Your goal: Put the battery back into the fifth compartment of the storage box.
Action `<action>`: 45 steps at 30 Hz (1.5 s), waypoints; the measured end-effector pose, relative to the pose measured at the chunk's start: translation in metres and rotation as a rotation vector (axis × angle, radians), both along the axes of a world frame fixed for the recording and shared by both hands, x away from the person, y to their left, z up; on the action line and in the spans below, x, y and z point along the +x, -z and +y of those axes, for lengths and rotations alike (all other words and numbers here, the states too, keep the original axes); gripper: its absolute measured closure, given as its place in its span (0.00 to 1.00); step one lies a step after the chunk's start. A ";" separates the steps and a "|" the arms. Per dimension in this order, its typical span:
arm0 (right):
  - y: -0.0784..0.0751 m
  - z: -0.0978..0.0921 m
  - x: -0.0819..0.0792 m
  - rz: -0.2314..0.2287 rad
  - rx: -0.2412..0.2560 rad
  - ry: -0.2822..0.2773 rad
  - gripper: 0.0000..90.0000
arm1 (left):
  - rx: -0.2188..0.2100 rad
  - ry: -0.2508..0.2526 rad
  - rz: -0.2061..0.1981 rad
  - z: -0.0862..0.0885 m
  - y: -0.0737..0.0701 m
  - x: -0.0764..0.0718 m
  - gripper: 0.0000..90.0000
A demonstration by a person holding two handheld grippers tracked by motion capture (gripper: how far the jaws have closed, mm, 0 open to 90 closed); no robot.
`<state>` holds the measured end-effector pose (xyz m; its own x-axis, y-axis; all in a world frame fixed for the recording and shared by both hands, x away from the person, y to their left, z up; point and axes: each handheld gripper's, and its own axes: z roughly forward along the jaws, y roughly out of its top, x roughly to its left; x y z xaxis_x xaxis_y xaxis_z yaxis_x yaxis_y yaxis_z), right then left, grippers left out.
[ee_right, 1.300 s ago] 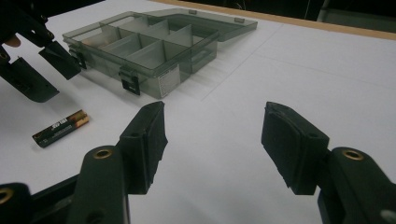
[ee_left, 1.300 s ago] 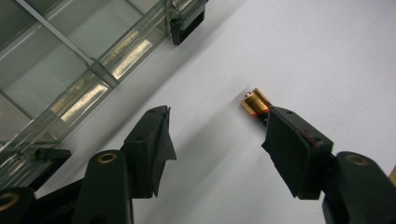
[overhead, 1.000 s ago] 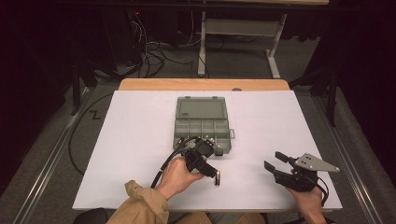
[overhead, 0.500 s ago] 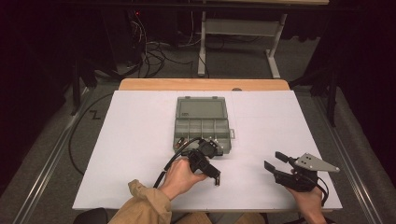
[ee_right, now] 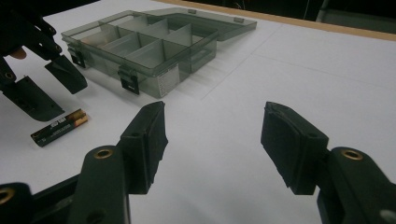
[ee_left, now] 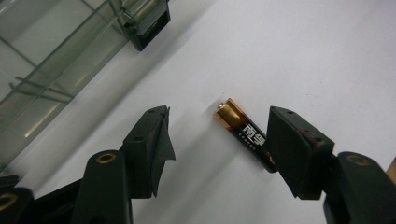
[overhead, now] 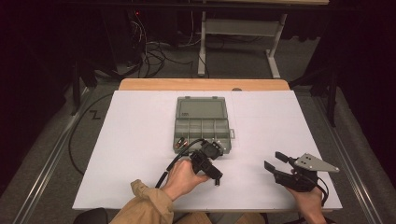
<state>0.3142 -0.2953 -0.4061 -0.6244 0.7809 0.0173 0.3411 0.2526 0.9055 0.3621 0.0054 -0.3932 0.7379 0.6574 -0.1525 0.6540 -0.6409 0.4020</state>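
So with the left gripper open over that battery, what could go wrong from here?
The battery lies on the table nearer one pad of the open left gripper, so closing could push it askew or roll it instead of pinching it. The organizer box stands close by, so lifting may clip its black latch. The right gripper hovers open, apart from the battery, and could not steady it.

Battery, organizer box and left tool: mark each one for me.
battery (ee_left: 243,132), left gripper view, on its label.
organizer box (overhead: 201,110), high view, on its open lid.
left tool (ee_left: 217,140), left gripper view, midway between its jaws.
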 end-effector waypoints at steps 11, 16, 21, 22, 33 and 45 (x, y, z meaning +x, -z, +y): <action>0.000 0.000 0.000 -0.002 0.000 0.001 0.47 | 0.001 0.009 0.025 -0.005 0.003 -0.001 0.47; 0.000 0.000 0.000 -0.002 -0.001 0.000 0.47 | 0.003 0.010 0.033 -0.006 0.004 -0.001 0.49; 0.000 0.000 0.000 -0.003 -0.002 0.001 0.47 | 0.004 0.014 0.039 -0.006 0.005 -0.001 0.50; 0.000 0.000 0.000 -0.003 -0.002 0.001 0.47 | 0.007 0.015 0.040 -0.006 0.005 -0.001 0.51; 0.000 -0.001 0.000 -0.004 0.001 0.005 0.47 | 0.032 0.014 0.044 -0.003 0.007 -0.002 0.64; 0.000 -0.001 0.000 -0.002 -0.001 0.002 0.47 | 0.050 0.014 0.030 0.008 0.007 -0.004 0.76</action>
<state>0.3141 -0.2959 -0.4060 -0.6232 0.7819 0.0153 0.3397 0.2530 0.9058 0.3581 0.0139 -0.4006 0.7425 0.6546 -0.1417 0.6562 -0.6685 0.3500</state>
